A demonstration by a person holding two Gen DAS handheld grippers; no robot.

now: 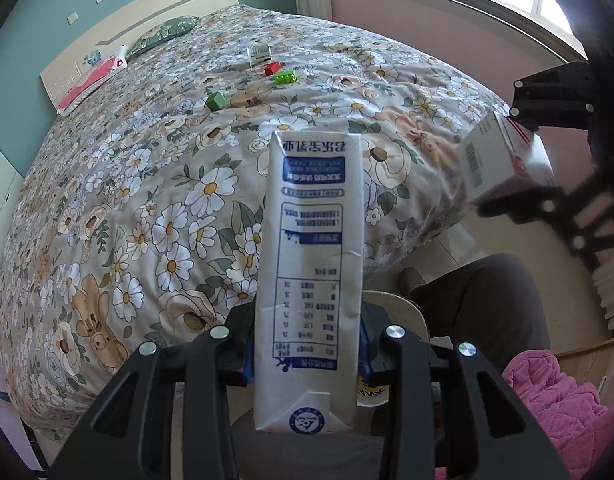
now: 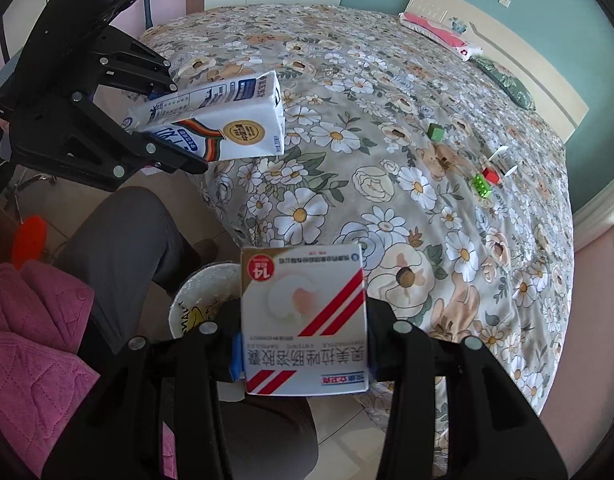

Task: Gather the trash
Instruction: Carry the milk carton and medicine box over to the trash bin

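Left gripper (image 1: 309, 354) clenched on a milk carton (image 1: 311, 264), right gripper (image 2: 303, 354) grasping a medicine box (image 2: 305, 320) — both held off the flowered bed (image 2: 387, 160), white bin (image 2: 195, 300) at 9 o'clock of the box, small blocks (image 1: 285, 77) at 12 o'clock on the bed.

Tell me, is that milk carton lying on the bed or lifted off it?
Lifted off. The left gripper holds the milk carton in the air near the bed's edge, touching nothing else.
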